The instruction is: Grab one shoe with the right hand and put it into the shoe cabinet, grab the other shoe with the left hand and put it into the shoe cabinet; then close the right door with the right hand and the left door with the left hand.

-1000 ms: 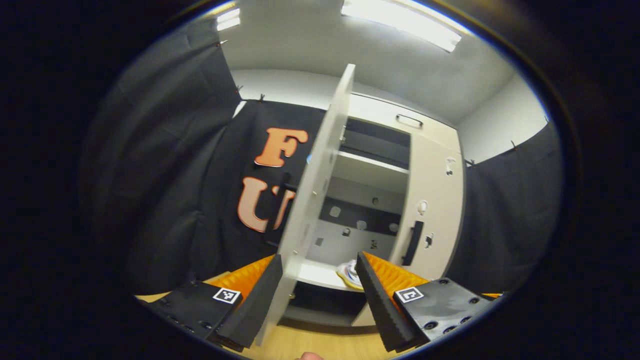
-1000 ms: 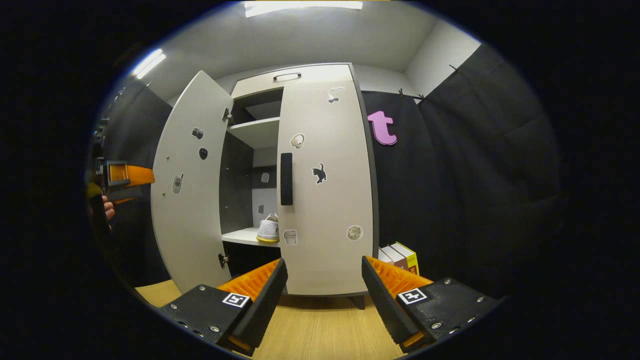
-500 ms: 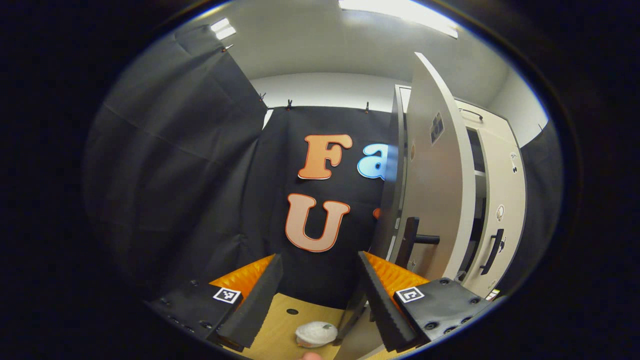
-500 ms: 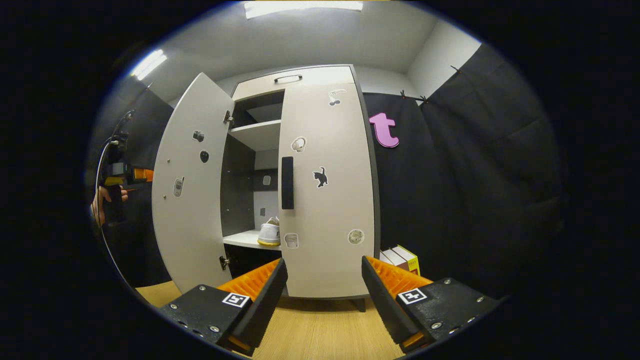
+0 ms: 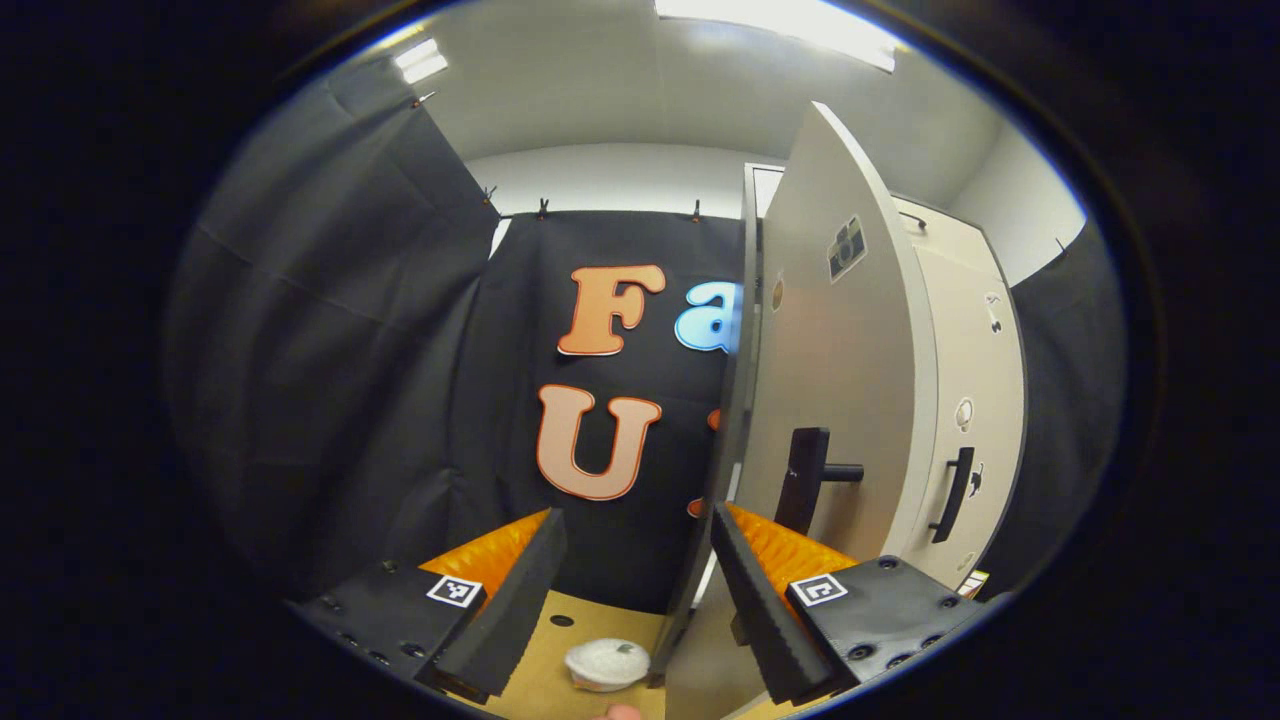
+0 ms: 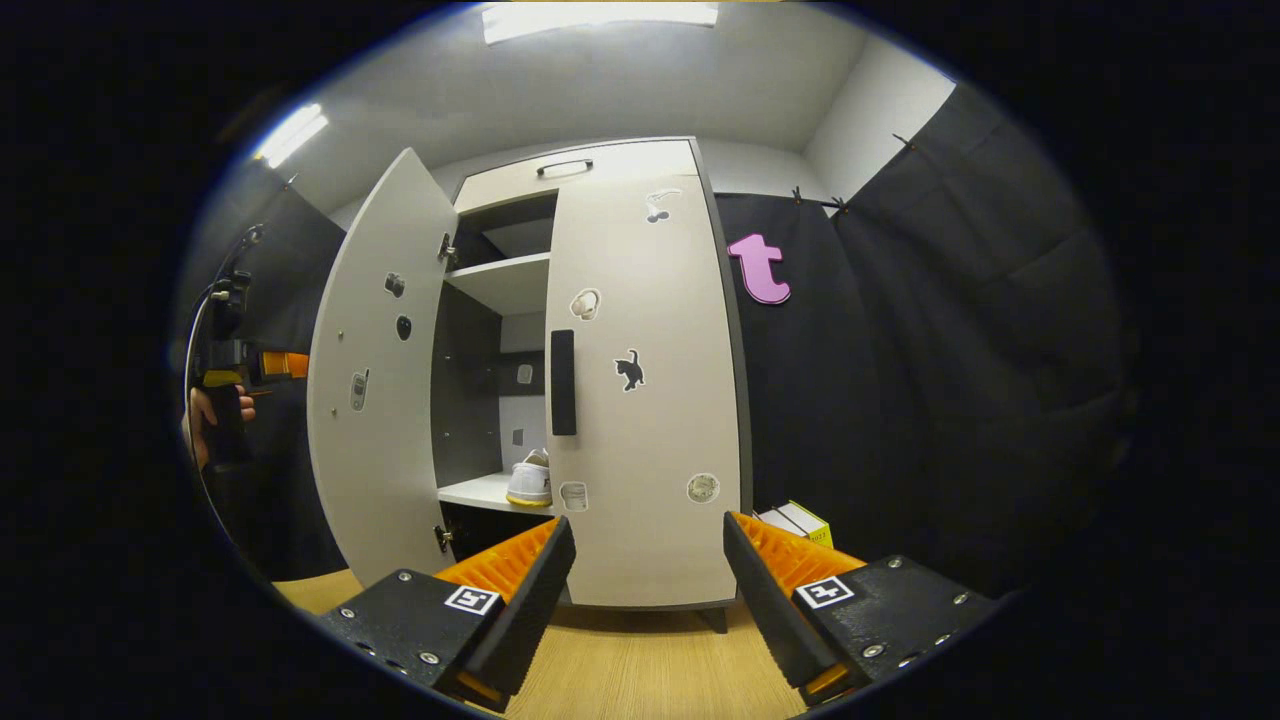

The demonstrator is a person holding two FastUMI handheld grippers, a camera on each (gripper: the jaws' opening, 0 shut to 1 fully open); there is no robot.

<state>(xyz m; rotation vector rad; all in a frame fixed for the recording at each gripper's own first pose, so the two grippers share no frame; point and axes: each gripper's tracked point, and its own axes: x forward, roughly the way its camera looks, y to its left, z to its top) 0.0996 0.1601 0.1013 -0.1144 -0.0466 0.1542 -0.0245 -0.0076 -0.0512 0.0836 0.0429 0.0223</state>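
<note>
The pale shoe cabinet point(image 6: 520, 185) has its right door point(image 6: 650, 420) closed and its left door point(image 6: 375, 400) swung open. A white shoe point(image 6: 530, 482) sits on the lower shelf inside. My right gripper point(image 6: 645, 590) is open and empty, hanging back from the closed right door. My left gripper point(image 5: 630, 590) is open on the outer side of the left door point(image 5: 840, 400), near its dark handle point(image 5: 805, 478). The door's edge shows between its fingers, close to the right-hand one. In the right gripper view a hand holds the left gripper point(image 6: 288, 365) beyond the open door.
A small white round object point(image 5: 607, 662) lies on the wooden floor point(image 6: 640, 670) by the left door's foot. A few books point(image 6: 795, 520) stand beside the cabinet on the right. Black cloth walls close in on both sides.
My left gripper has swung from facing the cabinet's inside to the outer face of the left door, drawing closer to its edge. The right gripper has barely shifted.
</note>
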